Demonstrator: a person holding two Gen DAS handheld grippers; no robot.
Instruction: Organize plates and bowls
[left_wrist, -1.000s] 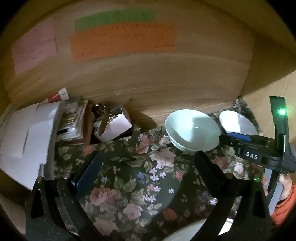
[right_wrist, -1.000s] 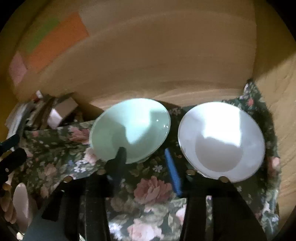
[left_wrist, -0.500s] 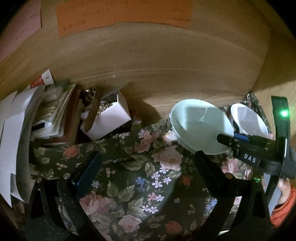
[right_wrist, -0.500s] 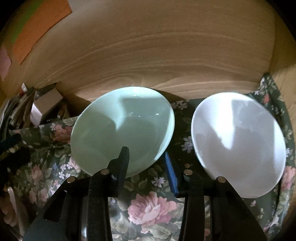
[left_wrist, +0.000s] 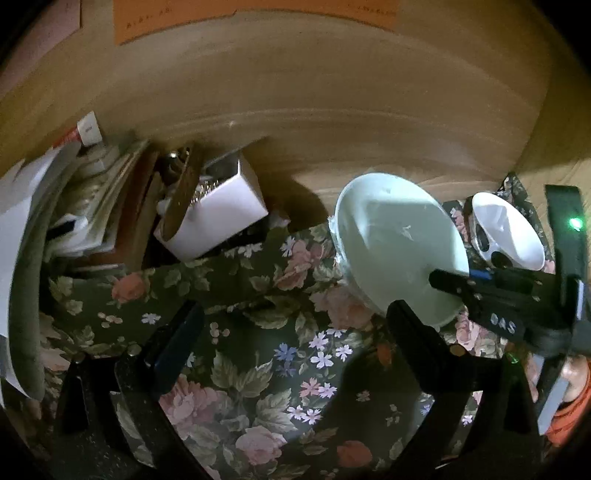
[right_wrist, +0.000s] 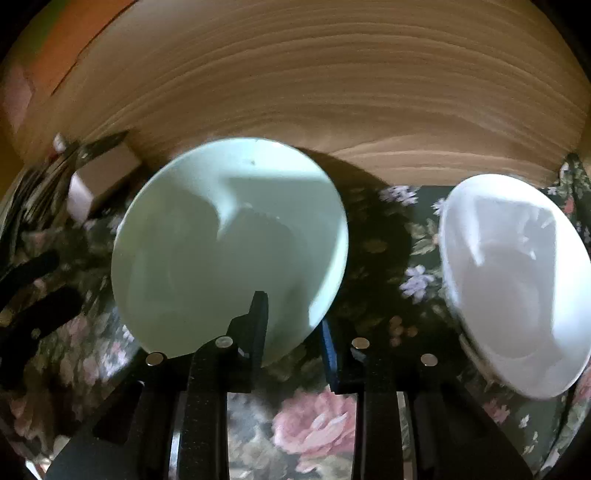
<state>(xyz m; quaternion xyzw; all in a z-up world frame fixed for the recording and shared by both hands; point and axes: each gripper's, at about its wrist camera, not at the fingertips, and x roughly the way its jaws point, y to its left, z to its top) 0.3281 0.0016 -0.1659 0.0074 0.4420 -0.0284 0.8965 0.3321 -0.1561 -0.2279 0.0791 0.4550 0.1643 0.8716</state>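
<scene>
Pale green bowl (right_wrist: 229, 251) sits on a dark floral cloth (left_wrist: 258, 332) covering the desk, with a white bowl (right_wrist: 513, 284) well apart on its right, both before a wooden wall (right_wrist: 332, 92). Right tongs (right_wrist: 293, 328) have just been closing and now pinch the green bowl's near rim, one finger inside, one outside. Left tongs (left_wrist: 295, 325) hang wide open over bare cloth, holding nothing, beside a white box (left_wrist: 221, 218) and stacked papers (left_wrist: 22, 240).

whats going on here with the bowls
A person holds a gripper in each hand. The right gripper has just closed its jaws on the near rim of the pale green bowl, which looks tipped. The white bowl sits untouched beside it on the floral cloth. The left gripper hovers open, holding nothing.
</scene>
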